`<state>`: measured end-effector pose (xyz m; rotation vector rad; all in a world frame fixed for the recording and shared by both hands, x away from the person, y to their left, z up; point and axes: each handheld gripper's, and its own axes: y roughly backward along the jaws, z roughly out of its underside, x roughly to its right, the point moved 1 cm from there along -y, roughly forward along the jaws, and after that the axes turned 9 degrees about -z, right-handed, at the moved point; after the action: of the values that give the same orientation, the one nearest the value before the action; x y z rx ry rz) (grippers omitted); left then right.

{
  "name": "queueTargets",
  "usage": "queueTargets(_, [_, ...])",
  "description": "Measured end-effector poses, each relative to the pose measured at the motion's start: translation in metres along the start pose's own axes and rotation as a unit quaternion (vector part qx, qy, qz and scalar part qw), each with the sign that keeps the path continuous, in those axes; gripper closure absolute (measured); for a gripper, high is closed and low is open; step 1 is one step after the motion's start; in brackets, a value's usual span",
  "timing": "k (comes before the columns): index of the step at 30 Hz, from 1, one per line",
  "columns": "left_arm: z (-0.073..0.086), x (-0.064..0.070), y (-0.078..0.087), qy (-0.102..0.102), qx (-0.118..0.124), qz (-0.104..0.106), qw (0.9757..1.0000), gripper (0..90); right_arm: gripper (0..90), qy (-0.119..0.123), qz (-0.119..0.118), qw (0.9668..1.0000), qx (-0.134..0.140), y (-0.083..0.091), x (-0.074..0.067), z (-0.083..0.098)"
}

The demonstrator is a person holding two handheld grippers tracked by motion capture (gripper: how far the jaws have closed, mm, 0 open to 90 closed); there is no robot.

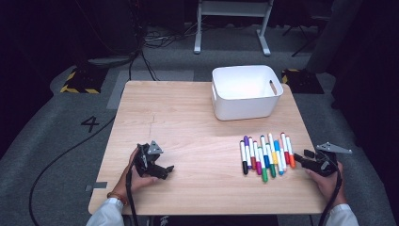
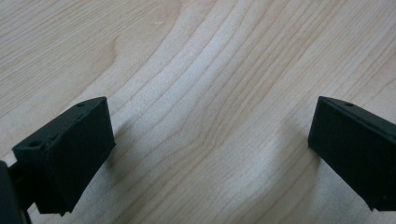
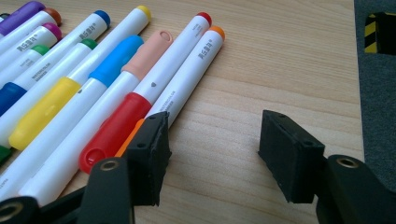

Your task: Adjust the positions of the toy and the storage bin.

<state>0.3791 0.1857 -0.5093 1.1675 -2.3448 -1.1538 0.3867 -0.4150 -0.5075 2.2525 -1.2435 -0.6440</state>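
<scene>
Evidently, the orange marker (image 3: 196, 77) was being approached by the right gripper (image 3: 212, 154), jaws spread and empty; straddling it was needed next. The left gripper (image 2: 210, 149) rested unclenched, empty.

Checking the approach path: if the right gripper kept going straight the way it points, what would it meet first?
Probably the orange-capped white marker at the row's near edge; the open right gripper has one jaw already beside it, with bare wooden table ahead between them.

A pale wooden worktop (image 1: 188, 136) carries a white bin (image 1: 245, 92) at its far right and a row of markers (image 1: 267, 155) near the right edge.
</scene>
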Motion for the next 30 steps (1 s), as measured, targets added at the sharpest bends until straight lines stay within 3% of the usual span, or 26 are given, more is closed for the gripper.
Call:
queueTargets(2, [-0.002, 0.001, -0.001, 0.004, 0.0, 0.006, 1.0, 3.7, 43.0, 0.0, 0.0, 1.0, 0.0, 0.0, 0.0, 0.0])
queueTargets(5, [-0.006, 0.004, 0.0, -0.014, 0.02, 0.008, 0.9997, 19.6, 42.9, 0.002, 0.001, 1.0, -0.001, 0.0, 0.0, 0.0])
queueTargets(8, [-0.009, 0.006, -0.001, -0.021, 0.023, 0.001, 0.9995, 15.4, 43.0, 0.005, 0.002, 1.0, -0.001, 0.0, 0.0, 0.0])
queueTargets(10, [-0.013, 0.007, -0.001, -0.024, 0.033, 0.02, 0.999, 21.3, 42.9, 0.005, 0.002, 1.0, -0.001, 0.0, 0.0, 0.0])
queueTargets(14, [-0.027, 0.005, 0.001, -0.011, 0.055, 0.028, 0.998, 21.4, 42.9, 0.005, 0.002, 1.0, -0.001, 0.0, 0.0, 0.0])
queueTargets(16, [-0.036, 0.003, 0.001, -0.011, 0.066, 0.036, 0.9971, 21.4, 42.9, 0.005, 0.002, 1.0, -0.001, 0.0, 0.0, 0.0])
queueTargets(18, [-0.046, 0.003, 0.0, -0.013, 0.077, 0.068, 0.9946, 21.8, 42.9, 0.005, 0.003, 1.0, -0.001, 0.0, 0.0, 0.0])
queueTargets(20, [-0.06, 0.005, -0.001, -0.033, 0.087, 0.054, 0.9942, 22.1, 42.9, 0.005, 0.002, 1.0, -0.001, 0.0, 0.0, 0.0])
queueTargets(25, [-0.1, 0.01, -0.012, -0.036, 0.099, 0.067, 0.9922, 22.4, 42.9, 0.006, 0.004, 1.0, -0.001, 0.0, 0.0, 0.0])
queueTargets(26, [-0.1, 0.01, -0.012, -0.036, 0.099, 0.067, 0.9922, 22.5, 42.9, 0.006, 0.004, 1.0, -0.001, 0.0, 0.0, 0.0])
queueTargets(27, [-0.115, 0.012, -0.016, -0.049, 0.101, 0.062, 0.9918, 22.4, 42.9, 0.006, 0.004, 1.0, -0.001, 0.0, -0.001, 0.0])
queueTargets(28, [-0.115, 0.012, -0.016, -0.049, 0.101, 0.062, 0.9918, 22.5, 42.9, 0.006, 0.004, 1.0, -0.001, 0.0, -0.001, 0.0])
queueTargets(30, [-0.137, 0.014, -0.018, -0.062, 0.107, 0.064, 0.9903, 22.6, 42.9, 0.006, 0.004, 1.0, -0.001, 0.0, -0.001, 0.0])
